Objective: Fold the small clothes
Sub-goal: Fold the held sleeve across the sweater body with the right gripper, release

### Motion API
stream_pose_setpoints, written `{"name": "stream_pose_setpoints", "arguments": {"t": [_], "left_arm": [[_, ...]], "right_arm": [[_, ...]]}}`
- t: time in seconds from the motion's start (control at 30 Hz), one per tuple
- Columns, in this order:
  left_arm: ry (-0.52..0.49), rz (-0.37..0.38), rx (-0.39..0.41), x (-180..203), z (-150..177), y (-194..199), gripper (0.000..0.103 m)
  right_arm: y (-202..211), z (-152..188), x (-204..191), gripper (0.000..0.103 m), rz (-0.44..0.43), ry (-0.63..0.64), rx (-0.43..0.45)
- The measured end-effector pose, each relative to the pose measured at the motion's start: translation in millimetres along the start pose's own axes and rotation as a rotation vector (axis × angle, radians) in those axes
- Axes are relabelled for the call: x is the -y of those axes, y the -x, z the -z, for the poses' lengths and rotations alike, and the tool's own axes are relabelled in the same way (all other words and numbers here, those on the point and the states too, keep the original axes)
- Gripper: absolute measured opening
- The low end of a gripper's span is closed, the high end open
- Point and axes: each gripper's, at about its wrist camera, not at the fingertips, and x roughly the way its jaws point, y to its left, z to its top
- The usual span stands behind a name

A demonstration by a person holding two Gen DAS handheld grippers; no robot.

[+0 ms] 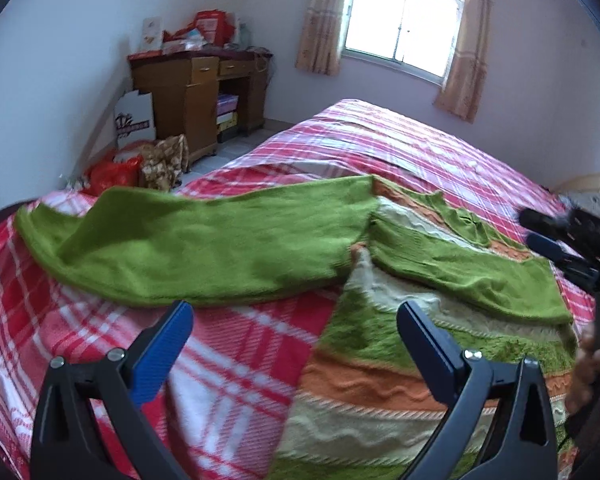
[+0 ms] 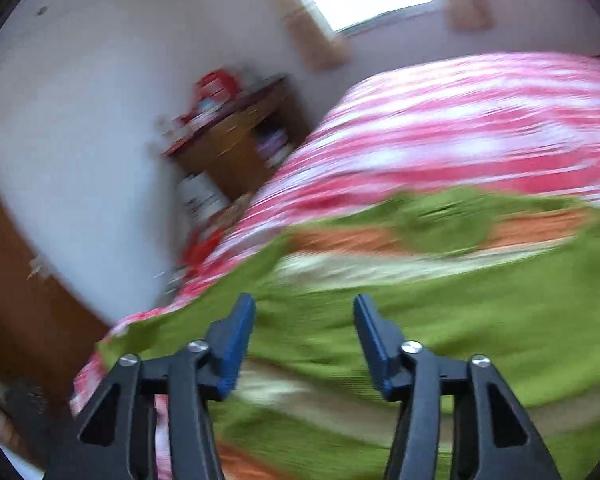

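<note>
My left gripper (image 1: 294, 322) wide, right gripper (image 2: 304, 322) wide, both empty; sweater (image 1: 380, 360) beneath. Risk: blurred right view, mis-aimed sleeve (image 1: 188, 248) grasp.

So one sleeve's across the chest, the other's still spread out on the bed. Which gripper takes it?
Probably left. The left gripper is open and sits just short of the spread sleeve. The right gripper, also open, hovers over the sweater body; its view is motion-blurred.
</note>
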Motion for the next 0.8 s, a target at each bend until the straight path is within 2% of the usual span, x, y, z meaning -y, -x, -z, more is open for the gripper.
{"name": "stream_pose_setpoints", "arguments": {"t": [0.07,0.13,0.17,0.27,0.37,0.43,0.5,0.53,0.6,0.7,0.8], "left_arm": [[-0.038,0.008,0.003,17.2,-6.4,-4.4,0.103],[-0.070,0.003,0.010,35.0,-14.0,-9.7,0.103],[-0.083,-0.001,0.013,45.5,-19.1,-14.2,0.103],[-0.112,-0.031,0.015,71.7,-29.4,-32.9,0.103],[-0.124,-0.087,-0.021,86.3,-31.5,-60.2,0.103],[-0.124,-0.115,-0.079,90.7,-28.2,-81.5,0.103],[-0.107,-0.154,-0.138,87.9,-24.1,-95.0,0.099],[-0.090,-0.171,-0.162,84.6,-20.6,-100.5,0.100],[-0.046,-0.151,-0.140,75.5,-15.5,-97.4,0.101],[-0.053,-0.151,-0.128,70.3,-16.8,-86.8,0.101],[0.006,-0.134,-0.073,50.5,-23.2,-61.6,0.100]], "right_arm": [[24.9,-4.1,31.1,0.040,0.100,-0.005,0.035],[41.8,-6.0,59.6,0.040,0.222,-0.001,0.045],[48.5,-5.9,74.6,0.040,0.290,0.003,0.045],[59.7,-3.7,111.4,0.040,0.396,-0.001,0.004],[54.3,10.1,130.9,0.040,0.417,-0.015,-0.042],[48.4,21.6,140.9,0.040,0.415,-0.024,-0.072],[40.8,34.1,139.7,0.040,0.418,0.002,-0.070],[39.7,36.0,136.2,0.040,0.432,0.026,-0.059],[38.9,37.7,131.2,0.044,0.451,0.048,-0.064],[35.1,38.9,128.8,0.052,0.450,0.073,-0.065],[36.0,40.2,126.8,0.056,0.435,0.081,-0.063]]}}
